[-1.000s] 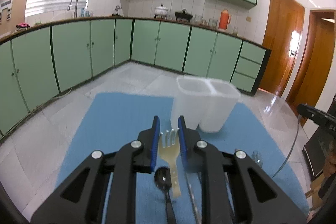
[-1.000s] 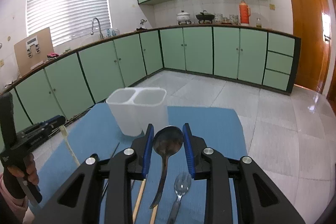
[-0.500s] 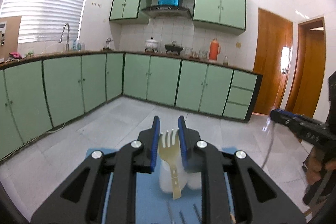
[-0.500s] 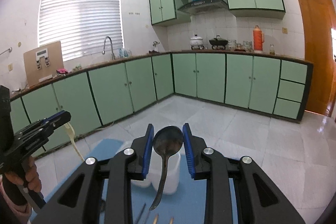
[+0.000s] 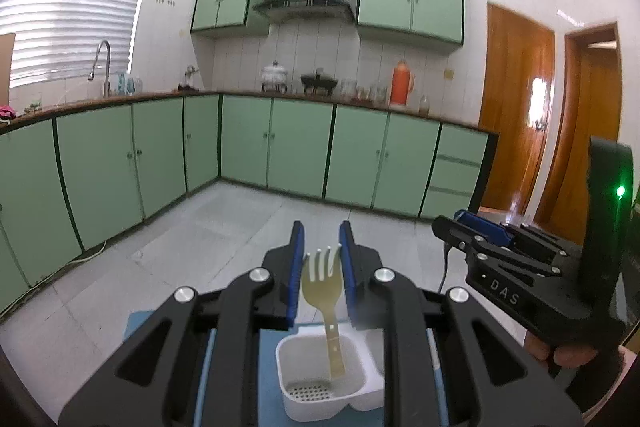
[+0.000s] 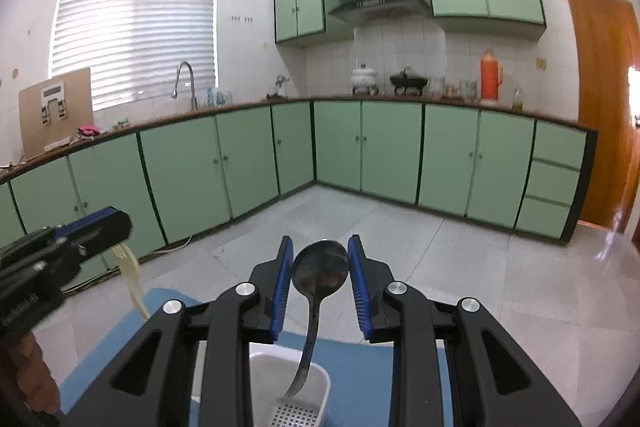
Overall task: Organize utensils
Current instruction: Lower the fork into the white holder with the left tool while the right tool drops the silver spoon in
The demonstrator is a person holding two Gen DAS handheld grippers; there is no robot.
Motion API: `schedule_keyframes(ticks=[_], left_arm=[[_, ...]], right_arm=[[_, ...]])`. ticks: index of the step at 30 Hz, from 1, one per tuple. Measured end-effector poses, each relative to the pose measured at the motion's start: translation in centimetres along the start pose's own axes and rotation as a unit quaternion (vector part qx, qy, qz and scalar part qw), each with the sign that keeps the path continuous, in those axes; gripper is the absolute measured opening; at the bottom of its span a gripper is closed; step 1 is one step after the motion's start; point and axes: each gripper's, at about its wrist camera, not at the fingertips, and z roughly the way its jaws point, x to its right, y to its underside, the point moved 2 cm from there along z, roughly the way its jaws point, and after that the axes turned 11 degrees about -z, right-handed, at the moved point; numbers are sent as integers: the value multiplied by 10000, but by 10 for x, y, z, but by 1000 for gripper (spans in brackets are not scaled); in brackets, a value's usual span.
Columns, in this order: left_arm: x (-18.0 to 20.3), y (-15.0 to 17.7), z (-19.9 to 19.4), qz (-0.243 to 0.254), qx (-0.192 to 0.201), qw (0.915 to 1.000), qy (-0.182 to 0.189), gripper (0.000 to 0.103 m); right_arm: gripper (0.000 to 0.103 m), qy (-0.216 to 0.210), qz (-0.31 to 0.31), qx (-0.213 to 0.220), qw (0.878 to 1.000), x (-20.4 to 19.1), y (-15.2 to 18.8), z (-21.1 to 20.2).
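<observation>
My left gripper [image 5: 320,259] is shut on a pale yellow plastic fork [image 5: 324,291], tines up; its handle hangs down into the left compartment of the white two-compartment utensil holder [image 5: 316,407]. My right gripper [image 6: 320,267] is shut on a dark metal spoon [image 6: 318,273], bowl up; its handle tip hangs over a compartment of the holder [image 6: 324,383] with a perforated floor. Each gripper shows in the other's view: the right one [image 5: 464,223] at the right, the left one [image 6: 116,227] at the left with the fork [image 6: 132,279].
The holder stands on a blue mat [image 6: 360,367] on a glass table. Green kitchen cabinets [image 5: 300,147] and a tiled floor lie beyond. A wooden door [image 5: 516,107] is at the right.
Both grippers have risen and tilted up over the holder, each carrying its utensil. The holder has dropped from mid-frame to the bottom of both views, with the handles now above its compartments.
</observation>
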Motion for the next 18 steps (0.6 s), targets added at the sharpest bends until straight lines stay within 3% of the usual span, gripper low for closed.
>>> schedule_keyframes(ticks=[8,18], left_arm=[[-25,37,37,-35,-492,9986,-182,17],[-39,56,51,-30,-746,9969,-259,19]], right_arm=[[28,-282,172,-345,9989,-2,32,22],[29,-405,292,-599,9970,-4,59,27]])
